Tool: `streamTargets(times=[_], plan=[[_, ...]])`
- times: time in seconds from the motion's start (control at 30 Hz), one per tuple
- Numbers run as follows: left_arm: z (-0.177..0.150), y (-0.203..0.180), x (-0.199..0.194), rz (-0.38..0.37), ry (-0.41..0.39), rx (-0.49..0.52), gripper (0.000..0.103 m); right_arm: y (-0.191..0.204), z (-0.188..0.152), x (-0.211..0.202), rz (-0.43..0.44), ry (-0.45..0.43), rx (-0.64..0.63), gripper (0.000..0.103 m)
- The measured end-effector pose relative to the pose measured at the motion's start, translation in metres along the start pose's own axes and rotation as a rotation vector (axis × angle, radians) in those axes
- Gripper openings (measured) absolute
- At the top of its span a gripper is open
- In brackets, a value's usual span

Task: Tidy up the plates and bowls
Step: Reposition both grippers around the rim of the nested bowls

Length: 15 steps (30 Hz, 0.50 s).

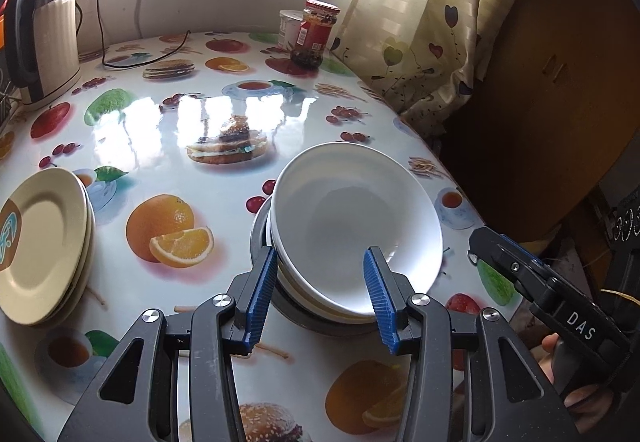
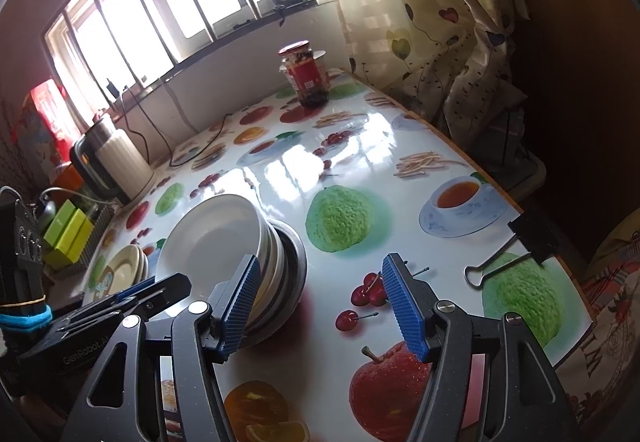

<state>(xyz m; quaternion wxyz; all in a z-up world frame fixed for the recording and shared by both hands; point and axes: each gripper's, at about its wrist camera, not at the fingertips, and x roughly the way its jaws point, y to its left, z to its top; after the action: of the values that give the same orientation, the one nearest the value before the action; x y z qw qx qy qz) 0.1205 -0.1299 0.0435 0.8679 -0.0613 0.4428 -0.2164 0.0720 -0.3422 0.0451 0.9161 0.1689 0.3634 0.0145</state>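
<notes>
A stack of white bowls [image 1: 352, 218] sits in a grey metal bowl [image 1: 259, 230] on the fruit-print table, the top one tilted. My left gripper [image 1: 320, 294] is open and straddles the stack's near rim: one blue pad lies against the outside, the other hangs inside the top bowl. A stack of cream plates [image 1: 40, 242] lies at the left. In the right wrist view the bowls [image 2: 216, 242] are left of my right gripper [image 2: 320, 302], which is open over bare table, its left pad beside the stack. The plates [image 2: 124, 270] lie beyond.
A kettle [image 1: 48, 42] with its cord stands at the back left. A red-lidded jar [image 1: 316, 34] and a white tub [image 1: 290, 28] stand at the back. A black binder clip [image 2: 516, 246] grips the table's right edge. A curtain [image 2: 440, 42] hangs beyond that edge.
</notes>
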Motion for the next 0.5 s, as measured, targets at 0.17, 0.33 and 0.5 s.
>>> streamTargets(times=[0.17,0.33,0.5], plan=[[-0.001,0.000,0.002,-0.005,0.002,-0.002,0.046,-0.005,0.000,-0.001,-0.001,-0.002,0.013,0.064],[-0.003,0.005,0.005,-0.006,0.015,-0.020,0.046,-0.006,-0.001,0.002,-0.001,0.007,0.015,0.064],[-0.005,0.010,-0.004,0.016,-0.009,-0.021,0.046,-0.005,-0.001,0.002,-0.001,0.004,0.013,0.064]])
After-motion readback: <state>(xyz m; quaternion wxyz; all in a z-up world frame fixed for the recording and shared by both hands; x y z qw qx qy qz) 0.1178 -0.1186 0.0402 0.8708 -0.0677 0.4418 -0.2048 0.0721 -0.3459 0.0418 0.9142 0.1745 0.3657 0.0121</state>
